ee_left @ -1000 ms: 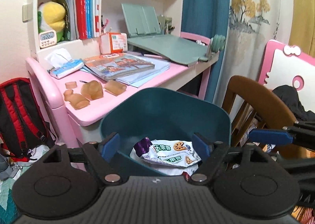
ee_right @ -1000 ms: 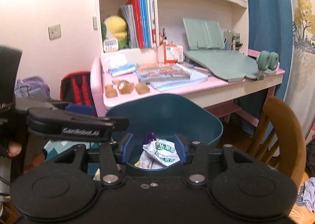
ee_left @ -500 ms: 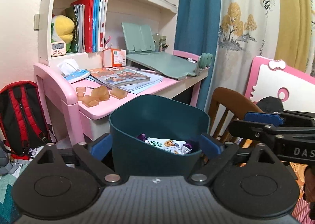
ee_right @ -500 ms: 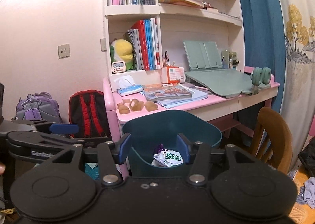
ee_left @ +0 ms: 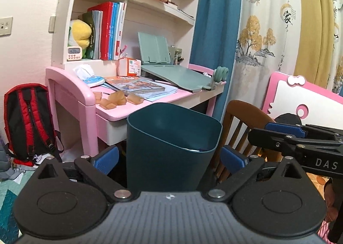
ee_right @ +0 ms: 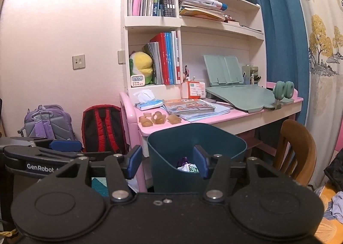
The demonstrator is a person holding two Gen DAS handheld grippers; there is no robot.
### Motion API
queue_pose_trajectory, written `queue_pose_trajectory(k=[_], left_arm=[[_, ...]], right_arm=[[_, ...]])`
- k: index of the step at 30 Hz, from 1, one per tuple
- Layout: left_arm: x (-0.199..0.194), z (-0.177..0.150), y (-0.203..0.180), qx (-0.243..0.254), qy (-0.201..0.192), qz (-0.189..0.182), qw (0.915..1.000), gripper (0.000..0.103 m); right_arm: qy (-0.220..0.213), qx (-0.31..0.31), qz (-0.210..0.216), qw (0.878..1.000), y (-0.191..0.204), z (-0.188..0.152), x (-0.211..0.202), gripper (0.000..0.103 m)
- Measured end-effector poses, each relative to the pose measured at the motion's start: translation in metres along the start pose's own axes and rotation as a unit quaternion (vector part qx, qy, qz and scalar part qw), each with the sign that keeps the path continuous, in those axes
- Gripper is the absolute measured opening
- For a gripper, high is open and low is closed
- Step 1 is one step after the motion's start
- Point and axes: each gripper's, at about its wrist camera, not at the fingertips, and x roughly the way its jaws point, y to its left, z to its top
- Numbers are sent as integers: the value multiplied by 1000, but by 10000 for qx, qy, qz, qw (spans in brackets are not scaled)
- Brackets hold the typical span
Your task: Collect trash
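Left wrist view: left gripper (ee_left: 169, 159) spread wide, blue pads either side of the dark teal trash bin (ee_left: 169, 147) at centre frame, holding nothing. Right wrist view: right gripper (ee_right: 168, 163) parted and empty, bin (ee_right: 220, 147) centre-right, snack wrapper (ee_right: 188, 166) inside.

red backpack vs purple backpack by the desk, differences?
The red backpack is red and black; the purple backpack is lilac and grey. The red one stands right beside the pink desk; the purple one sits further from it. The red one looks taller. Both rest upright against the wall.
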Motion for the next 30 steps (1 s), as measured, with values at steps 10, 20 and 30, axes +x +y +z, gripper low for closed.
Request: queue_pose_trajectory(k=[10, 20, 30], left_arm=[[-7, -3, 9, -88, -35, 44, 9999, 102], [-15, 13, 2, 51, -80, 66, 9999, 102], [-20, 36, -11, 159, -219, 14, 9996, 102]], right_arm=[[-3, 53, 3, 10000, 6, -2, -4, 53], [41, 98, -156, 9998, 2, 6, -10, 53], [-46, 52, -268, 9996, 1, 19, -19, 53]])
